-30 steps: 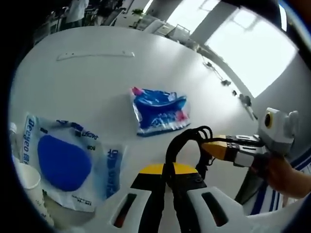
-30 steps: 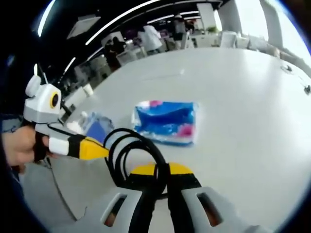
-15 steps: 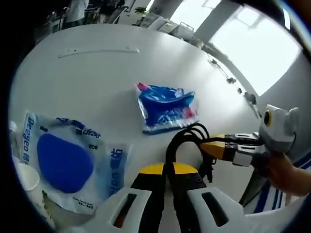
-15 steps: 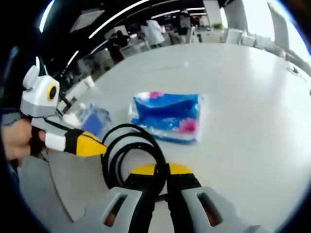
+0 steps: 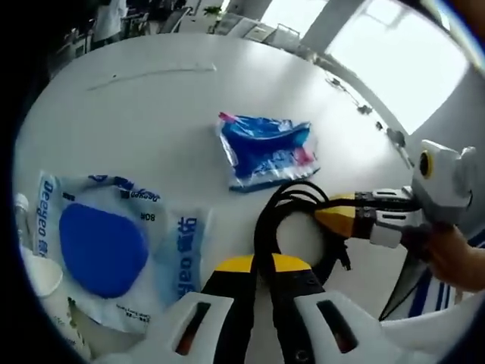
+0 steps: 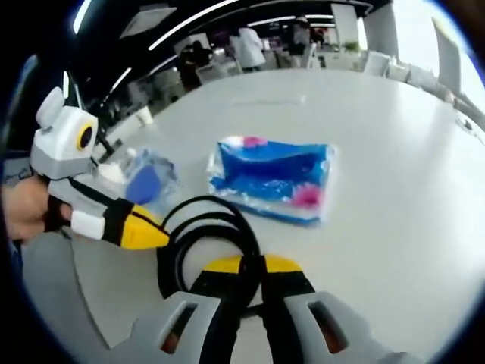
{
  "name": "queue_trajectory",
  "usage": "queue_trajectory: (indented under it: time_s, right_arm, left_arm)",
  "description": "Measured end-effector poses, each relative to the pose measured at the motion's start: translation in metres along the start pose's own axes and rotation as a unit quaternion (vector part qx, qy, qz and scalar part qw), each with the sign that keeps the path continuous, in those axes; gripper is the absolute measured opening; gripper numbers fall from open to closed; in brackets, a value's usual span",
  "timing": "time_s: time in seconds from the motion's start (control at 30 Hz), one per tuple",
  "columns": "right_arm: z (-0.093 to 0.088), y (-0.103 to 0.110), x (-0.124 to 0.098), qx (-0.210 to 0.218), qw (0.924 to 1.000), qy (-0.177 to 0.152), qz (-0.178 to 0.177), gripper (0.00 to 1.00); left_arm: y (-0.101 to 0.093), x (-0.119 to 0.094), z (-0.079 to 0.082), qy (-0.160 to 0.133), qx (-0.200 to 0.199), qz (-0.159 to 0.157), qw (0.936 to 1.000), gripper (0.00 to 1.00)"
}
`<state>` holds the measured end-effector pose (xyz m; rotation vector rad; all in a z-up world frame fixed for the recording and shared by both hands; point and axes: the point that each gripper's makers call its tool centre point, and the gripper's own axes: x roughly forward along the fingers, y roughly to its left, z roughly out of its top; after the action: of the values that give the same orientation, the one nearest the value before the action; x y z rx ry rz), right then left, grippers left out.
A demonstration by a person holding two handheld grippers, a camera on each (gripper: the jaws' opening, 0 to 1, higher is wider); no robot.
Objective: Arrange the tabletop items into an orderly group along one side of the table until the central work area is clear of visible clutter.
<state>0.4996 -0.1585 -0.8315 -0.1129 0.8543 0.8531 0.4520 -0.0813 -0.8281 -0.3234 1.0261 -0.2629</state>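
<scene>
White round table, 2 handheld grippers above its near edge, both clamped on 1 coiled black cable. Left gripper: jaws closed tight on a strand of the cable, which rises between them and loops just beyond the yellow jaw tips. Right gripper: jaws likewise pinched together on the cable, the coil arching up and left of the tips. In the left gripper view the right gripper enters from the right, its yellow nose touching the coil, a person's hand behind it. In the right gripper view the left gripper enters from the left, yellow nose at the coil's edge, a hand gripping its handle. Beside the cable on the table, on the left gripper's side: clear plastic pouch printed with blue lettering, a dark blue oval item inside, lying flat; seen small in the right gripper view. At the pouch's outer edge: 1 white paper cup, partly cut off. Beyond the cable, toward the table centre: blue packet with pink corners, lying flat, apart from the pouch; also. Far past the packet: a thin pale strip lying on the table. Background beyond the table: office furniture, bright windows, standing people, too blurred to detail.
</scene>
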Motion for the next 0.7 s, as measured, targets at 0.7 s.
queue_trajectory:
  time_s: [0.7]
  right_arm:
    - [-0.0022, 0.0038, -0.0001, -0.033, 0.9994, 0.007, -0.002, 0.08]
  left_arm:
    - [-0.0028, 0.0009, -0.0064, -0.002, 0.012, -0.008, 0.9999, 0.04]
